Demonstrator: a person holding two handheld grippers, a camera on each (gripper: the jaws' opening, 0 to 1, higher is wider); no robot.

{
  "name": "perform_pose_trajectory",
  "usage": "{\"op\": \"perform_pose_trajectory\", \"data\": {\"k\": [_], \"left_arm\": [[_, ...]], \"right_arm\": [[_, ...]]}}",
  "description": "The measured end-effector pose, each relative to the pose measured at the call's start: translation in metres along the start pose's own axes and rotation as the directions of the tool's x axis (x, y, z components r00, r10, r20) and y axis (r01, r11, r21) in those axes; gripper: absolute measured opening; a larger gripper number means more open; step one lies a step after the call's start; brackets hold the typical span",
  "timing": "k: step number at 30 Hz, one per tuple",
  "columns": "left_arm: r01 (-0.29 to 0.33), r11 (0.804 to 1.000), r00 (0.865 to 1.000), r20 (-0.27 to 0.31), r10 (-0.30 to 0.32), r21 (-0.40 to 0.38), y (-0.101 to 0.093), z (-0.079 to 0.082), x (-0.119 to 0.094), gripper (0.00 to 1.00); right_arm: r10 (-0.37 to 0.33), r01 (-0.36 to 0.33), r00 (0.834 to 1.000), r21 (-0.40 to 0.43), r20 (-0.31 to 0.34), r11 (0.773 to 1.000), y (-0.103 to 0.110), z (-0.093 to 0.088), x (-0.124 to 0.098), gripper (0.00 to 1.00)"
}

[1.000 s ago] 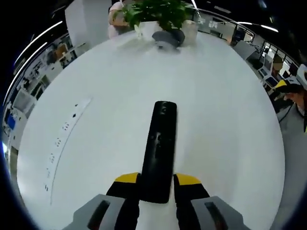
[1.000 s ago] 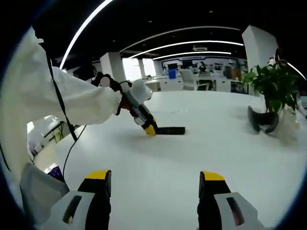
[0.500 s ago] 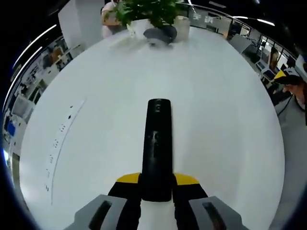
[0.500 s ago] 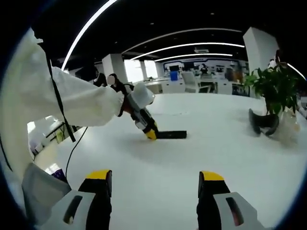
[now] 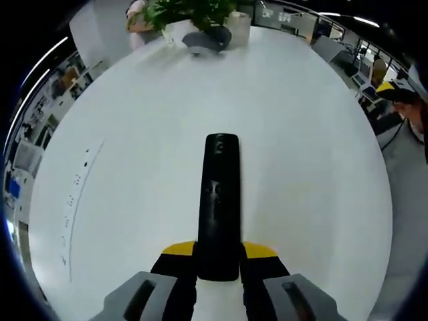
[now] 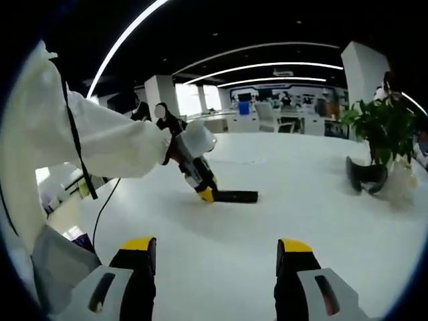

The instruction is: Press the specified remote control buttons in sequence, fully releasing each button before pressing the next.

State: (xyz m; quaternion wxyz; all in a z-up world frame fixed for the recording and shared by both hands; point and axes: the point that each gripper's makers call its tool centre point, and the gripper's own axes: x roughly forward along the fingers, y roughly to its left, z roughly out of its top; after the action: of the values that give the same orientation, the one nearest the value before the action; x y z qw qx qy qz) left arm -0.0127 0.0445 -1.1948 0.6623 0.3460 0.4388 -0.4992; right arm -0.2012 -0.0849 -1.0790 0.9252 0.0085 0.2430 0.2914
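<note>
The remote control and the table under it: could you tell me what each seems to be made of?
Remote control: likely black plastic, satin, with faint highlights on its moulded buttons. Table: smooth white top, possibly laminate, semi-matte with soft glare; the material is uncertain.

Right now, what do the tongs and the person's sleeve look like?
Both tongs have grey bodies and black jaws capped in yellow: the left tongs and right tongs. The sleeve is white and baggy, with a thin black cable running across it.

Yellow-tipped black-and-grey right gripper; white sleeve, black cable
</note>
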Motion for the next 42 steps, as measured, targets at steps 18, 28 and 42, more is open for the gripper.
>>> {"op": "perform_pose_trajectory", "data": {"k": [18,28,42], "left_arm": [[0.010,1.000,0.999,-0.035,-0.009,0.024,-0.029,-0.005,0.000,0.24],[0.016,1.000,0.999,-0.030,-0.015,0.021,-0.047,-0.010,-0.002,0.24],[0.024,0.999,0.998,-0.065,-0.022,0.037,-0.073,-0.014,-0.005,0.24]], "right_arm": [[0.006,-0.006,1.000,-0.029,0.007,1.000,0.006,0.007,-0.005,0.68],[0.018,-0.018,1.000,-0.027,0.026,0.999,0.011,0.014,-0.008,0.60],[0.049,-0.049,0.999,-0.039,0.015,0.998,0.022,0.016,-0.016,0.39]]}}
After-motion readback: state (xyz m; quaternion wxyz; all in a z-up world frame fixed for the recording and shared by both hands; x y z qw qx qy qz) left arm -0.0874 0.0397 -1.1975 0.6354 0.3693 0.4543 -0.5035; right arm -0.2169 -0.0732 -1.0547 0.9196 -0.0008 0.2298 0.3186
